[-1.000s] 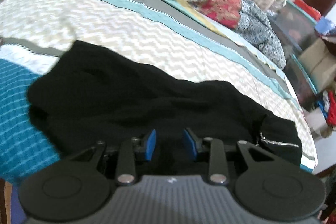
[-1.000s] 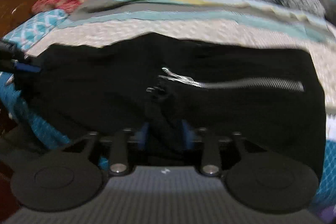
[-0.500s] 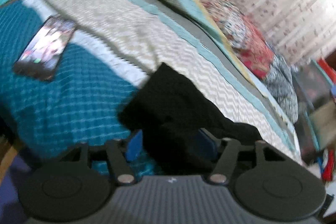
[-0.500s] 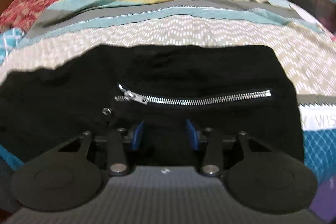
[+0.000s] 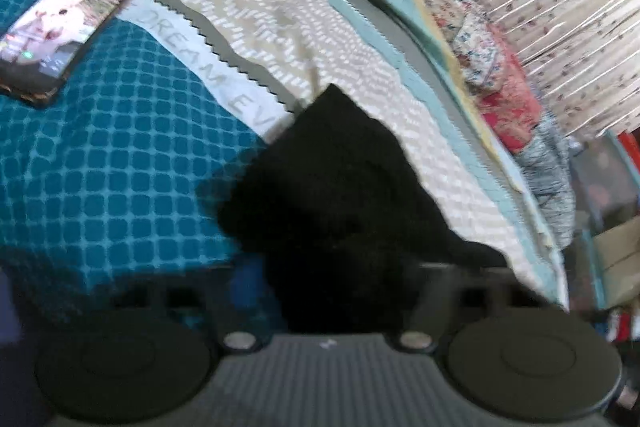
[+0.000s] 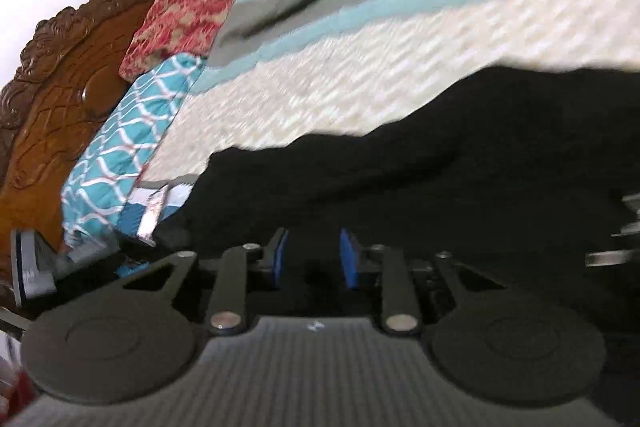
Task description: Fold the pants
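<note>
My left tool (image 5: 332, 287) sits at the bottom middle of its view, badly blurred. Its jaws are closing, and a bunched end of the black pants (image 5: 344, 195) fills the space between them; only a smear of one blue pad (image 5: 250, 285) shows at the left edge of the cloth. Whether the pads are already pressing on the fabric, I cannot tell. From there the pants run up to a point near the middle of the frame and trail off toward the lower right, lying on the bed (image 5: 120, 167), across the seam where the teal checked patch meets the cream zigzag band. A phone (image 5: 64, 31) with a lit screen lies at the upper left, well apart from the pants.

In my right view, the right tool (image 6: 312, 259) is at the bottom middle with both blue pads (image 6: 347, 261) plainly visible and a gap between them. Its jaws are closing over the black cloth, which lies under and beyond the tips; the pads are not pressing on it. The pants spread across the right half of this frame, with a bit of silver zipper (image 6: 624, 227) at the far right edge. A carved wooden headboard (image 6: 60, 79) stands at the left, a teal patterned pillow (image 6: 128, 135) beside it.
</note>
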